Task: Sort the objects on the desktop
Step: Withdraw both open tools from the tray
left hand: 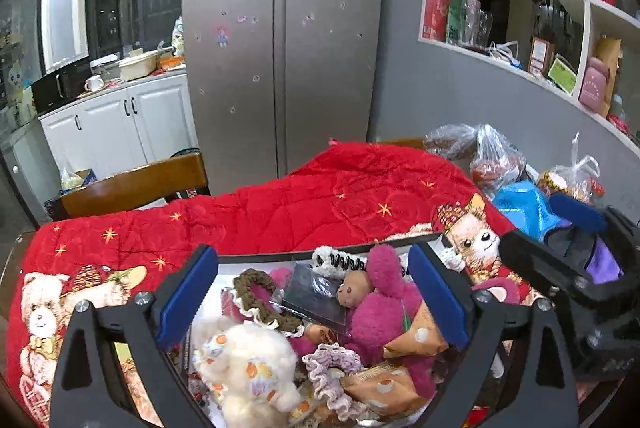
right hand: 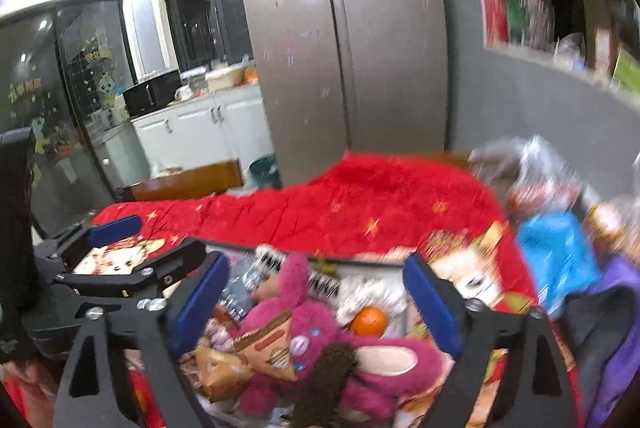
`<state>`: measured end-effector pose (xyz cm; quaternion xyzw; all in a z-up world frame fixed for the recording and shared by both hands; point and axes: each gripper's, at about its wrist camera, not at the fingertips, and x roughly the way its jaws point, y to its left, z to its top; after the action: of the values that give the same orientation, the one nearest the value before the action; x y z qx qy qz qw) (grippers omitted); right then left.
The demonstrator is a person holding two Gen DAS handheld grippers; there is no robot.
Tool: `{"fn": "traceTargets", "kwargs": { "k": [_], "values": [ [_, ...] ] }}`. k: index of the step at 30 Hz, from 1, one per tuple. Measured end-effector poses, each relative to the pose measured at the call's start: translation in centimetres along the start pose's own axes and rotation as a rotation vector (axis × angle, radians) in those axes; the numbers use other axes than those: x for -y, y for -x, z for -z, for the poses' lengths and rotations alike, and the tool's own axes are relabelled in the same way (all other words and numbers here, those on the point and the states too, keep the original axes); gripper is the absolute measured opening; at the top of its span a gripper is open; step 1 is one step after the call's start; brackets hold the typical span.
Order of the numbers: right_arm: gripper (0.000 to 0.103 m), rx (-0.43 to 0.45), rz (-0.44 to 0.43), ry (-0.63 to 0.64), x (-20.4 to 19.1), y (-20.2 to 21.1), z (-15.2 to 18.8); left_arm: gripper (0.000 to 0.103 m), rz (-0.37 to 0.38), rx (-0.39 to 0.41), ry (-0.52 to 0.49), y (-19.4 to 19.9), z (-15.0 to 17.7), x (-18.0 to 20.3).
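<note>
Both sets of jaws spread wide, nothing between the pads. Left gripper (left hand: 312, 298) and right gripper (right hand: 316, 302) hang over the tray (left hand: 260, 258) on the red quilt (left hand: 320, 199). Tray holds the pink plush (left hand: 384, 312), cream plush (left hand: 248, 360), orange (right hand: 368, 320), snack packets.

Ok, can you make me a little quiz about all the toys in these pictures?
1. True or false: the left gripper is squeezing a toy.
2. What colour is the quilt under the box?
3. What round fruit lies in the box? A) orange B) banana C) grape

Key:
1. False; its fingers stand wide apart, holding nothing.
2. Red.
3. A, the orange beside the pink plush toy.
</note>
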<state>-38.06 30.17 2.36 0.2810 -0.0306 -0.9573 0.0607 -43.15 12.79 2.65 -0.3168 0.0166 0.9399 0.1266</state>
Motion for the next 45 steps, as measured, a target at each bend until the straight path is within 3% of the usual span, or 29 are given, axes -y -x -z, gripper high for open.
{"fn": "traceTargets", "kwargs": {
  "k": [3,5,8,10,12,16,19,22,26,30,32,35,39,45],
  "values": [
    [0.103,0.071,0.032,0.014,-0.7,2.8,-0.8,0.097,0.032,-0.01,0.049,3.7,-0.9,-0.3],
    [0.103,0.11,0.014,-0.015,-0.9,5.4,-1.5,0.097,0.088,0.048,0.065,7.9,-1.1,-0.2],
    [0.103,0.184,0.015,-0.076,-1.2,10.4,-1.8,0.103,0.099,0.146,0.058,15.0,0.0,-0.2],
    [0.103,0.206,-0.004,-0.105,-1.4,13.5,-1.5,0.103,0.091,0.203,0.03,19.5,1.3,-0.1],
    [0.103,0.224,0.031,-0.107,-2.3,17.1,-0.9,0.103,0.061,0.221,0.008,23.1,3.1,0.0],
    [0.103,0.271,0.099,-0.073,-4.5,22.8,1.2,0.103,-0.006,0.275,0.017,28.5,7.6,0.0],
    [0.103,0.308,0.14,0.006,-7.0,25.8,4.2,0.103,0.018,0.29,0.039,30.7,10.5,0.1],
    [0.103,0.327,0.223,0.059,-9.6,27.0,8.1,0.103,-0.003,0.213,0.038,30.4,15.2,0.3],
    [0.103,0.305,0.246,0.053,-11.5,25.9,13.3,0.103,-0.05,0.206,0.101,28.5,21.3,-1.0],
    [0.103,0.276,0.219,0.08,-12.1,23.4,17.0,0.103,-0.101,0.149,0.14,25.8,24.4,-2.9],
    [0.103,0.245,0.158,0.074,-11.9,22.1,18.5,0.103,-0.14,0.143,0.121,25.0,24.9,-3.4],
    [0.103,0.21,0.133,0.074,-12.2,20.7,20.3,0.103,-0.184,0.148,0.086,24.1,25.6,-3.7],
    [0.103,0.167,0.18,0.125,-12.8,18.9,21.4,0.103,-0.211,0.14,0.088,23.1,25.7,-4.1],
    [0.103,0.154,0.205,0.082,-12.3,17.7,22.2,0.103,-0.209,0.125,0.08,22.6,26.0,-4.2]
  ]
}}
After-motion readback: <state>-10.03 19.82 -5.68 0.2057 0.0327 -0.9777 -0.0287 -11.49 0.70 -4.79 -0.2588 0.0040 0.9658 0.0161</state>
